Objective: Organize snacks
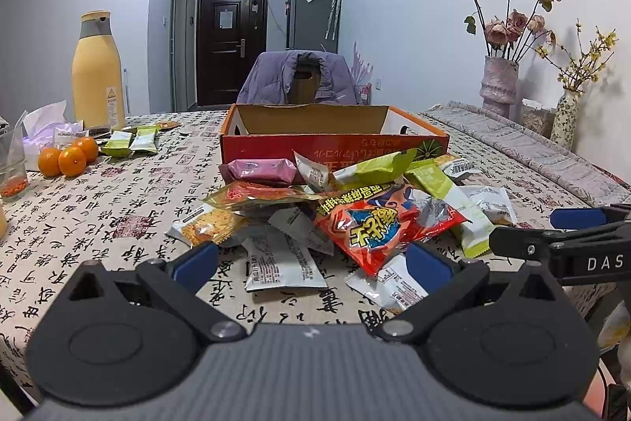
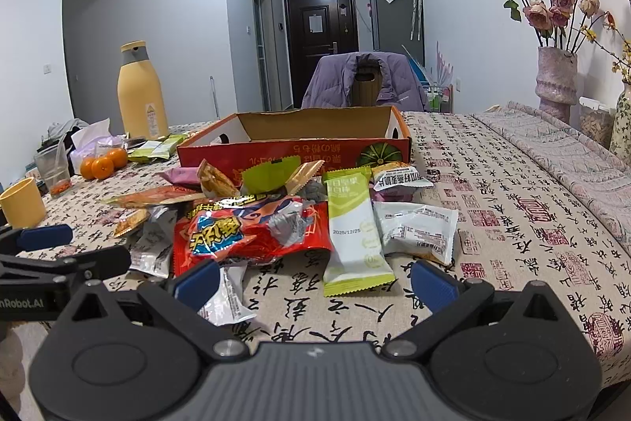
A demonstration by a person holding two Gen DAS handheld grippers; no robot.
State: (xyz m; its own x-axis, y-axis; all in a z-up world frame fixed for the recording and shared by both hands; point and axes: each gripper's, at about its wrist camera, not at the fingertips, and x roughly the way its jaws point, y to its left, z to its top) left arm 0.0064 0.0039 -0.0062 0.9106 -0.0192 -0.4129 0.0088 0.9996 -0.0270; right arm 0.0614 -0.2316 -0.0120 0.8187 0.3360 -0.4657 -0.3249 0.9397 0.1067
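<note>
Snack packets are lying in a loose heap on the calligraphy-print tablecloth (image 2: 493,192), just in front of the shallow red cardboard box (image 1: 335,145), which is standing open near the middle of the table; I am holding my left gripper (image 1: 311,261) low over the near edge of the heap with its blue-padded fingers (image 1: 195,261) spread wide apart and gripping nothing; a white packet (image 1: 282,265) is lying flat between them, and the big red crisp bag (image 1: 378,223) is sitting just beyond my right-hand pad; I am holding my right gripper (image 2: 315,283) beside it, its fingers likewise wide apart and empty, with a green-and-white bar packet (image 2: 353,235) lying lengthwise ahead of the gap and a white sachet (image 2: 418,227) touching its right side; a pink packet (image 1: 262,170) is resting against the front wall of the box; well off to the left, three oranges (image 1: 67,156) are sitting together near a tall yellow bottle (image 1: 96,73); a vase of dried roses (image 1: 499,81) is standing at the far right, and a chair draped with a purple jacket (image 1: 299,77) is facing me behind the box.
</note>
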